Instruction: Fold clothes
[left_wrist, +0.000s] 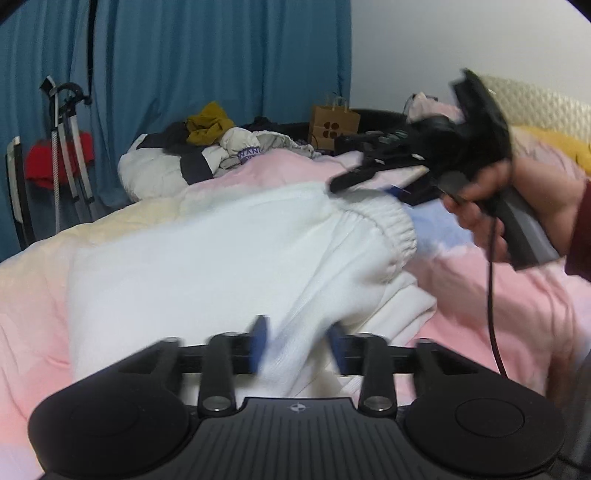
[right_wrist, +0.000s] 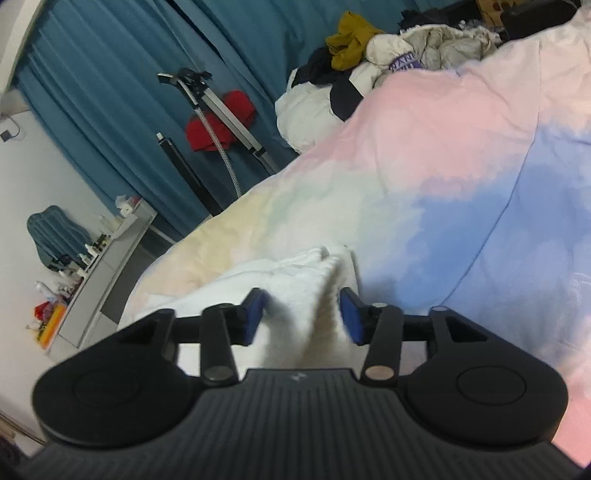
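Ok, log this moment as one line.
task: fold clothes | white garment on pastel duvet | left tongs: open, fabric between pads | right tongs: open over ribbed edge | fold unfinished

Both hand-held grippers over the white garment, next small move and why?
Probably close the left hand-held gripper on the ridge of the white ribbed-cuff knit garment. The fabric sits between its blue pads, which look apart, and the garment lies only partly folded on the pastel duvet.

Soft even light; motion blur, fisheye-bent edges.
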